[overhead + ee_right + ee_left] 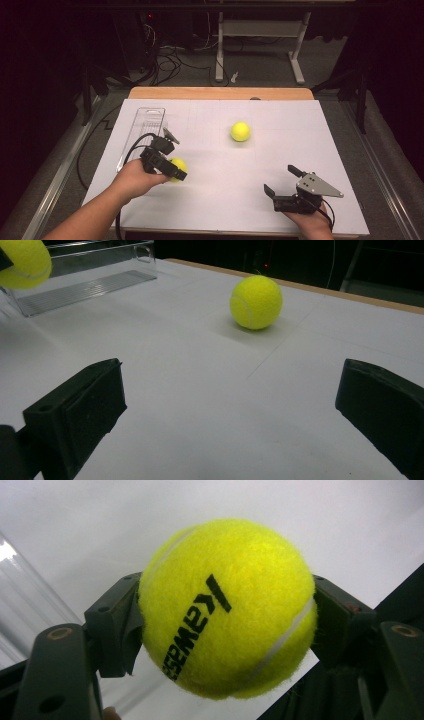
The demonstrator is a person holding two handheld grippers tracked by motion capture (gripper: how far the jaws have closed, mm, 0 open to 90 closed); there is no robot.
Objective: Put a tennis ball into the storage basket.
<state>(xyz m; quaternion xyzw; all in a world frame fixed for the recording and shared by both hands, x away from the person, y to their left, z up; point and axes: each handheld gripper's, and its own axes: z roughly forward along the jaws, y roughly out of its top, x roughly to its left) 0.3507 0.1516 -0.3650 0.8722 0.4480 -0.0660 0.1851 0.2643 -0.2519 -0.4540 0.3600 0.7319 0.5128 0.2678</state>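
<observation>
Toward eight o'clock on the white sheet (pixel 220 165) I see my left gripper (pixel 170 167) clamped on a yellow tennis ball (pixel 178 164); in the left gripper view the ball (pixel 227 607) sits squarely between the two black jaws, both pads pressing its sides, with black lettering facing the camera. Just beyond it, at about ten o'clock, a clear plastic tray (pixel 145 125) lies lengthwise along the sheet's left edge, and the same tray (pixel 90 282) shows at eleven o'clock in the right gripper view, with the held ball (pixel 22 262) in front of it. A second tennis ball (pixel 240 131) rests alone on the sheet near the centre, slightly toward one o'clock, well apart from both grippers. My right gripper (pixel 283 181) sits low at five o'clock, its jaws spread wide with nothing between them; along them I see the free ball (pixel 256 302) at twelve o'clock, resting on the sheet.
</observation>
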